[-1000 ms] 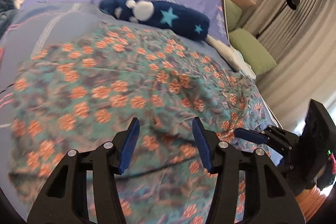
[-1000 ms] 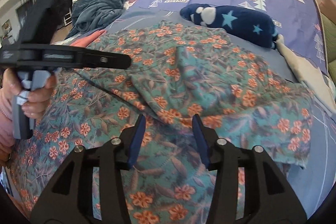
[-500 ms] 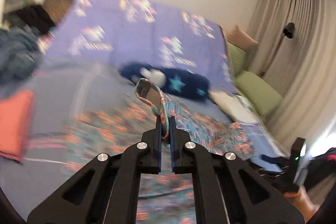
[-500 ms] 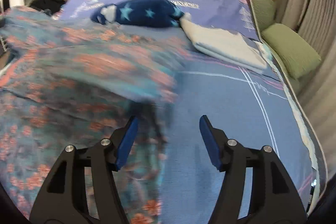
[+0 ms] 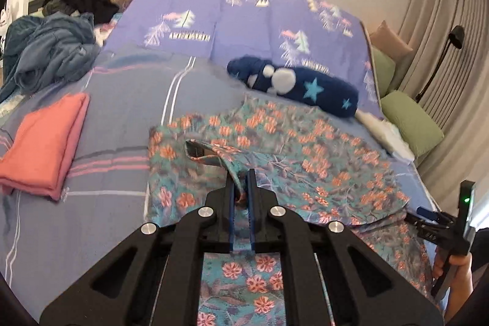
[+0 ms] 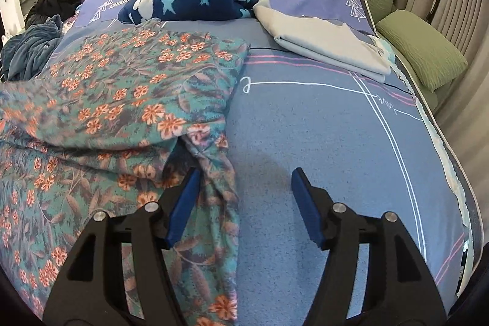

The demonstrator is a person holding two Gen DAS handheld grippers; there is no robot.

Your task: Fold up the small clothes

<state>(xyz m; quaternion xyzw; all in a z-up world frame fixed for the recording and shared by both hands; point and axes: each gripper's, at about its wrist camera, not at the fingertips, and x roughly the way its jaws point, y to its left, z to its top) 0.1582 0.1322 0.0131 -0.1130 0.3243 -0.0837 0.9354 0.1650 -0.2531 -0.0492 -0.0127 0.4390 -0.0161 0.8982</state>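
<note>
The left claw (image 5: 241, 182) is clamped on a raised fold of the flowered garment (image 5: 305, 155), its blue pads pressed together with the cloth pinched between them; how much cloth sits inside the grip is hidden by the pads. From the pinch, a hemmed loop of the garment stands up and out toward the left. The rest of the garment lies spread and rumpled across the bed (image 5: 128, 100), its near part cut off behind the claw's black frame.

The right claw (image 6: 244, 197) stands with its pads apart above the bed sheet. A twisted edge of the garment hangs just beside its left pad; whether cloth and pad touch is hard to tell. Its jaws have just been opening, with nothing gripped between them.

A folded pink cloth (image 5: 45, 142) lies well to the left. A dark blue starred bundle (image 6: 195, 2) rests at the far edge of the garment, and a folded pale cloth (image 6: 327, 45) lies beside it.
</note>
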